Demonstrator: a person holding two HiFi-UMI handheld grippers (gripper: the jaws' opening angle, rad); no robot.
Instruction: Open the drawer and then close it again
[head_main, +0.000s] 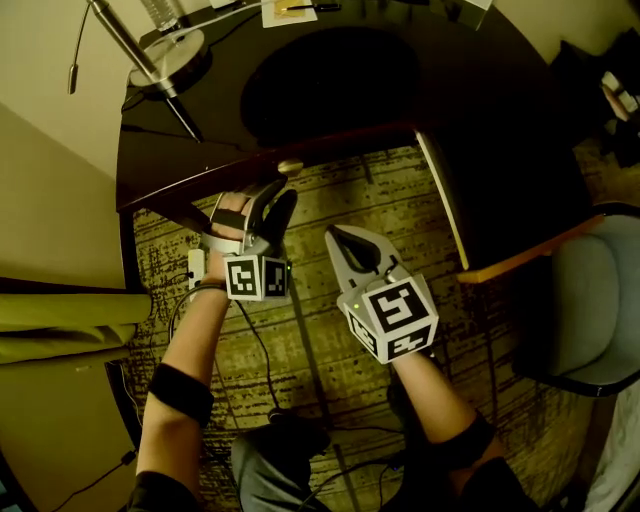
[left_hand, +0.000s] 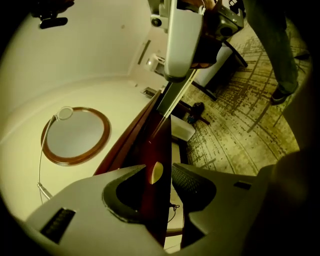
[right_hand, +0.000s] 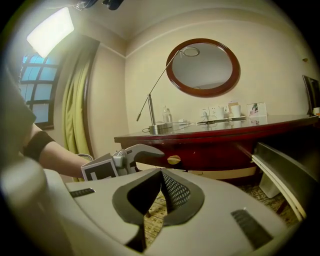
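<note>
Drawer (right_hand: 200, 156) sits under the dark round tabletop (head_main: 330, 90), front flush w/ the rim, looks shut. Its gold knob (head_main: 290, 167) is at 12 o'clock of the L tongs (head_main: 273, 195), v. near. L tongs' jaws are wide apart, gripping nothing. In the left gripper view the knob shows in the gap btw them, no pad on it. R tongs (head_main: 343, 240) are at approx 4 o'clock of the L tongs, over patterned carpet (head_main: 300, 340) and clear of the drawer, w/ jaws pressed together, empty. Lamp base (head_main: 170, 48) stands on the tabletop at 10 o'clock of the knob. Round mirror (right_hand: 202, 67) hangs on the wall behind. Chair (head_main: 600, 300) is at 3 o'clock, well apart.
</note>
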